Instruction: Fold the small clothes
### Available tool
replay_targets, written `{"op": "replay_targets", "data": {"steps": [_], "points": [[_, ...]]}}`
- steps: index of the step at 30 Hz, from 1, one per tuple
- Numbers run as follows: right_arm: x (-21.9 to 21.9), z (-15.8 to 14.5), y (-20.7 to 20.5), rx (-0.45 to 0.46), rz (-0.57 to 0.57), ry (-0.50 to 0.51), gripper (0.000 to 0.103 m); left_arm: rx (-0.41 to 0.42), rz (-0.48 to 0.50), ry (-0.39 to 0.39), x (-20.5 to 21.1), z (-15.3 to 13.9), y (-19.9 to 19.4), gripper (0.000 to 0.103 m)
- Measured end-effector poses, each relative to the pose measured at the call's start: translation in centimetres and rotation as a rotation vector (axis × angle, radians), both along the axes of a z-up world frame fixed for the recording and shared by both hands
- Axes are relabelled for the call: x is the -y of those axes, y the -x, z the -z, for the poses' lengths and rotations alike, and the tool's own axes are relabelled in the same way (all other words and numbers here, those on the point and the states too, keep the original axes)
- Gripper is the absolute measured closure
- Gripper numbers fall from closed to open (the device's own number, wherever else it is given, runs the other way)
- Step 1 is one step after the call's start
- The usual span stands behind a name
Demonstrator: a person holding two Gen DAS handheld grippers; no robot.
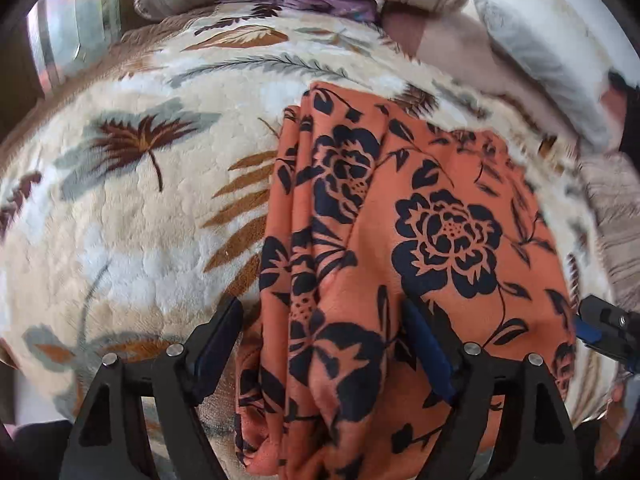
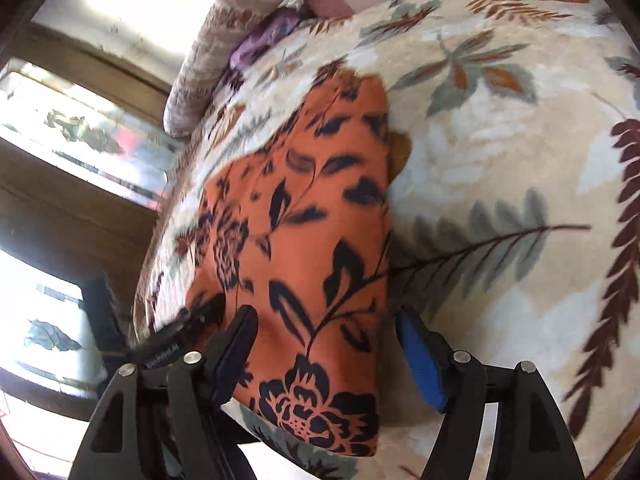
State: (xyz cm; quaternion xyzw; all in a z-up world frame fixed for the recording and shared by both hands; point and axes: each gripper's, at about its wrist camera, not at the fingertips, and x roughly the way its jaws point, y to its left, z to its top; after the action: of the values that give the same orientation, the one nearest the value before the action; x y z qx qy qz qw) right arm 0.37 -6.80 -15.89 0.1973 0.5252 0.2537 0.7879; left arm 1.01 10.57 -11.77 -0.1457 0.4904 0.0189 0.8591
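Both grippers were black plastic. The left gripper [image 1: 324, 344] and the right gripper [image 2: 326, 346] each had two angular fingers, blue pads [image 2: 420, 364] and round silver screws [image 1: 472, 347].

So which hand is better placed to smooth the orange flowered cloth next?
Probably the left. The left gripper straddles the bunched pleats of the orange flowered cloth, fingers open. The right gripper spans a flat corner.

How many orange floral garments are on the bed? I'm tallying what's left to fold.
1: the orange floral garment lies folded on the leaf-print blanket, between both open hand-held grippers. Others may be hidden.
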Motion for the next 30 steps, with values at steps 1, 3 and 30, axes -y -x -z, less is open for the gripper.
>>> {"op": "replay_targets", "data": {"steps": [1, 3, 30], "points": [[0.5, -0.4, -0.6, 0.005, 0.015, -0.015, 0.026, 0.010, 0.014, -0.016, 0.1, 0.0, 0.2, 0.020], [0.9, -0.9, -2.4, 0.020, 0.028, -0.047, 0.025, 0.021, 0.026, -0.026, 0.1, 0.0, 0.3, 0.019], [-1.1, -0.4, -2.8, 0.027, 0.021, 0.056, 0.027, 0.051, 0.015, -0.073, -0.3, -1.8, 1.7, 0.016]]}}
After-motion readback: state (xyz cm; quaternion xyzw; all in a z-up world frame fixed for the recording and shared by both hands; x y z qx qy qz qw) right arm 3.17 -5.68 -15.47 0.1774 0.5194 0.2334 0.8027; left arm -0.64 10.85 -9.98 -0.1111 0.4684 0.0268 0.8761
